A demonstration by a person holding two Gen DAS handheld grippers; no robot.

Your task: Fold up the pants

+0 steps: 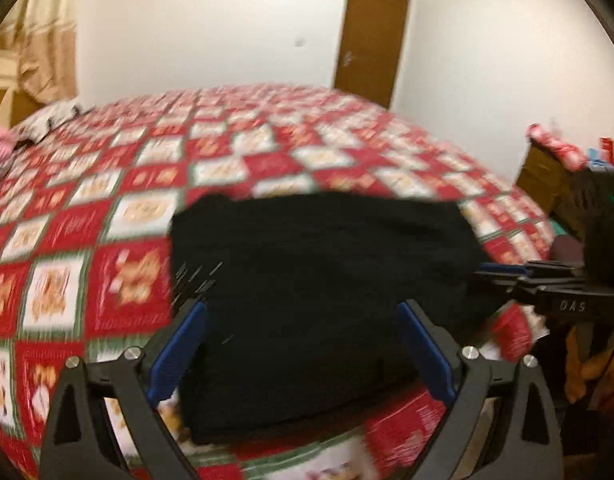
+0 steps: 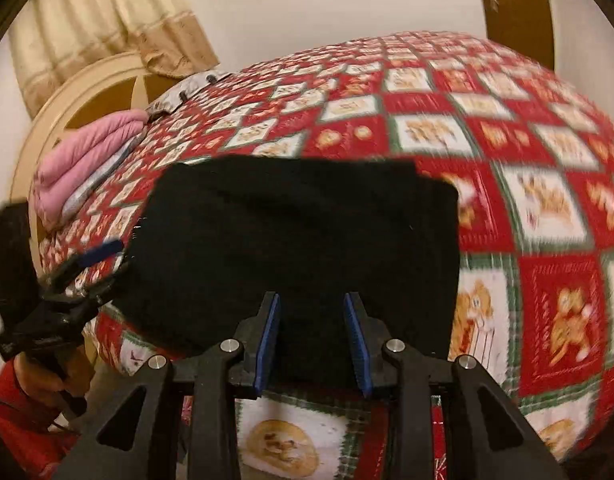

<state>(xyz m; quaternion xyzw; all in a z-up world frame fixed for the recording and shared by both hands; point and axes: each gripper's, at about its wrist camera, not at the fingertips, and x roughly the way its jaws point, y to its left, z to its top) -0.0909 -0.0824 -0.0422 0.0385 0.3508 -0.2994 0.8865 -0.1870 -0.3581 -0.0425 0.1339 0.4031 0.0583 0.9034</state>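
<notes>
The black pants (image 1: 319, 300) lie folded into a compact rectangle near the front edge of the bed (image 1: 119, 184), on its red, white and green patchwork quilt. The left hand-held gripper (image 1: 303, 350) hovers over their near edge, jaws spread wide, holding nothing. The right hand-held gripper (image 2: 313, 340) is also released, its blue pads (image 2: 267, 340) apart above the pants' front edge.

black pants (image 1: 319, 300), folded into a flat rectangular stack, lying near the bed's edge
</notes>
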